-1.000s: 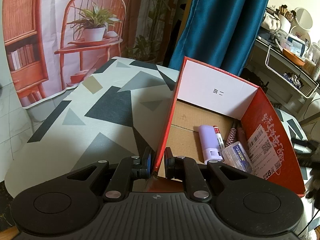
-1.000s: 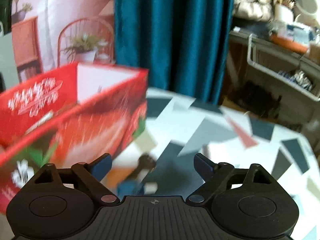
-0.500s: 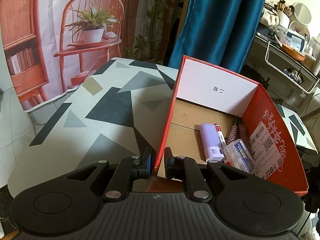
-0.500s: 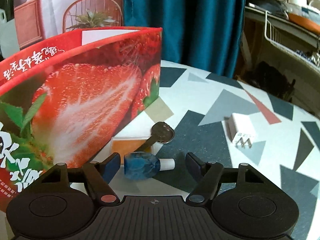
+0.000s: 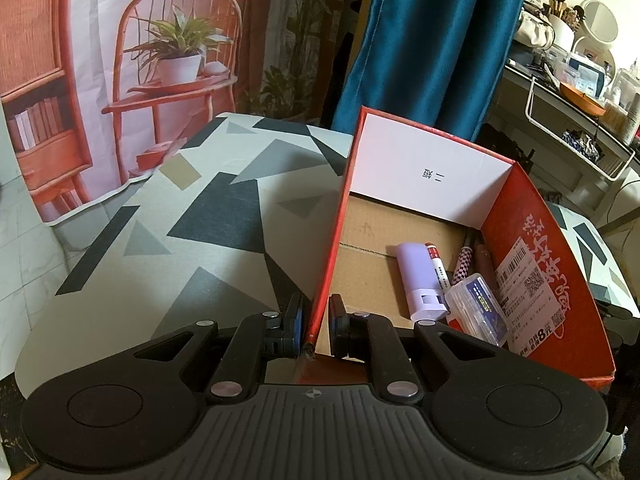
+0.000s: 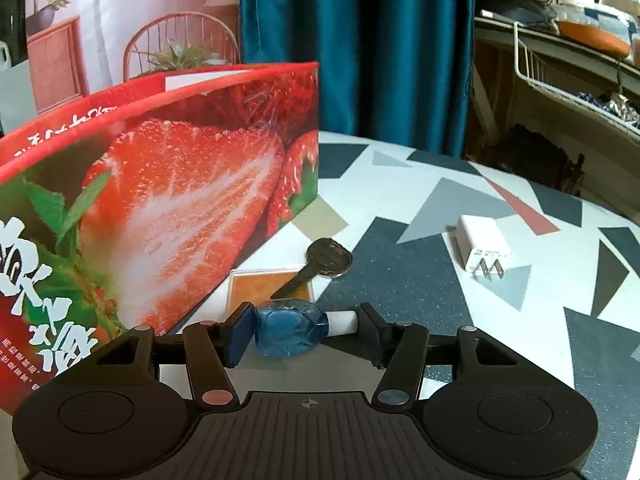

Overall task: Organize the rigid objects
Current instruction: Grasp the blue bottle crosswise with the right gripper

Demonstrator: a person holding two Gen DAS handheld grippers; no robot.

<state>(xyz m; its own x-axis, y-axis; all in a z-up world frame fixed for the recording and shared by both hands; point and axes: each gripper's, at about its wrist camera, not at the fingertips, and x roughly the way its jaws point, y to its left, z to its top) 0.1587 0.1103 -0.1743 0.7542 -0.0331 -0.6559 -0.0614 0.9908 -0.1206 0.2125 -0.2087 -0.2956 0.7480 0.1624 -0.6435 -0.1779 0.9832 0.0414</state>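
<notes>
The left gripper (image 5: 312, 322) is pinched onto the near-left wall of the red strawberry-print cardboard box (image 5: 332, 240), one finger outside and one inside, the wall edge caught between the pads. Inside the box, on the bare cardboard floor, there's a lilac plastic tube (image 5: 420, 278), a white marker pen with a red cap (image 5: 437, 266) right next to it, a black-and-white checkered pen (image 5: 462, 264) and a clear plastic case with a blue label (image 5: 478, 308) — all bunched toward the right wall. The box sits on a table with a grey, black and white geometric cloth (image 5: 192, 216).

Over on the right wrist view, the right gripper (image 6: 304, 332) has its fingers spread around a small blue glass bottle with a white cap (image 6: 290, 332) lying on its side on the cloth; can't really tell if the pads are touching it. Just past the bottle is a flat orange square in a clear case (image 6: 264, 286) with a dark metal key (image 6: 324, 260) resting across it, both just beside the box. Further right, well apart — a white plug-in charger block (image 6: 482, 248).
</notes>
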